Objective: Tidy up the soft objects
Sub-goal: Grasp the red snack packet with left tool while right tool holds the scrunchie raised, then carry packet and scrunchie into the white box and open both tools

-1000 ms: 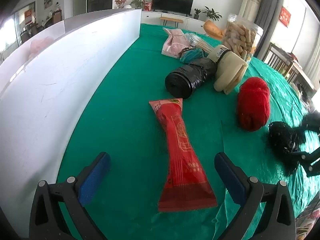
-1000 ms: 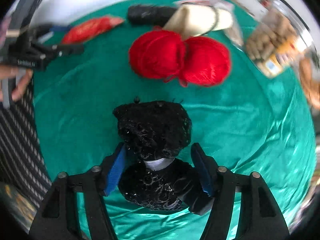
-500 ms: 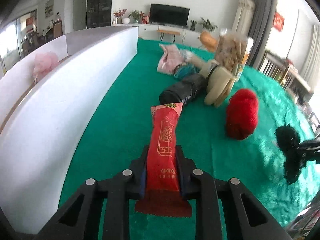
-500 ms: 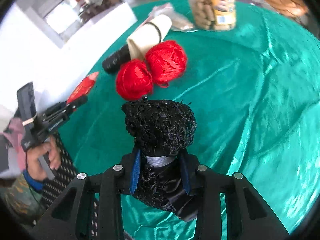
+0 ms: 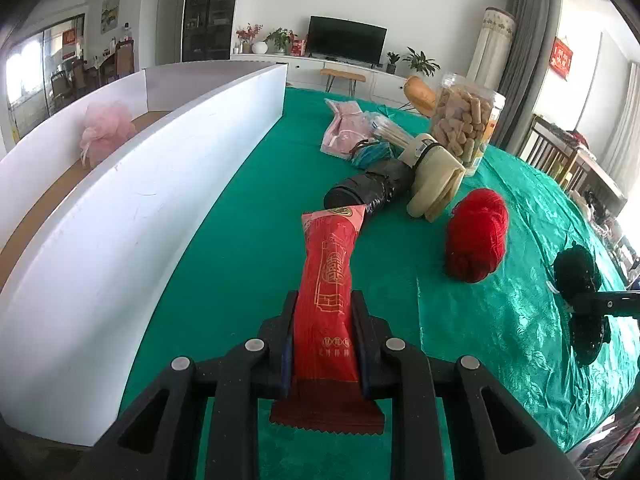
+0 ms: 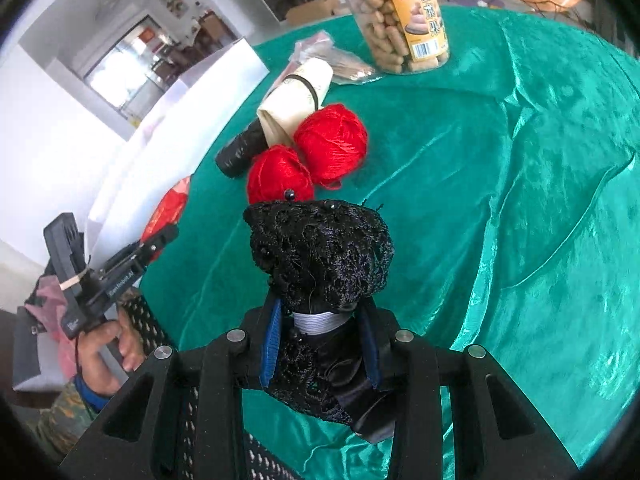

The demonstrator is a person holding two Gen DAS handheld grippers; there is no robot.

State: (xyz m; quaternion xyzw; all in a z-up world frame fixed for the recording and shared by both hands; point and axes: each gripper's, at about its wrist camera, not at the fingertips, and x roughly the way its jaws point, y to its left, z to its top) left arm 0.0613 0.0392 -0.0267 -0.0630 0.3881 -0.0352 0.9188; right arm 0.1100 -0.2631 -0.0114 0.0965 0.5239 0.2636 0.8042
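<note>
My left gripper (image 5: 324, 308) is shut on the lower half of a long red snack packet (image 5: 328, 264), whose far end points toward the black roll. From the right wrist view the left gripper (image 6: 160, 240) and the red packet (image 6: 166, 208) show at the left, in a person's hand. My right gripper (image 6: 320, 312) is shut on the white-banded neck of a black lace pouch (image 6: 320, 248), held above the green cloth. In the left wrist view that black pouch (image 5: 576, 272) hangs at the far right. A red yarn ball (image 5: 478, 236) lies between the two grippers.
A long white box (image 5: 160, 184) runs along the left and holds a pink pouf (image 5: 106, 132). At the back lie a black roll (image 5: 372, 188), a cream roll (image 5: 434, 184), a pink packet (image 5: 344, 132) and a biscuit jar (image 5: 466, 120). Two red yarn balls (image 6: 332, 144) touch.
My left gripper went from wide open around the red packet to shut on it and lifted it slightly. The right gripper squeezed tighter on the black pouch, rolled and rose.
</note>
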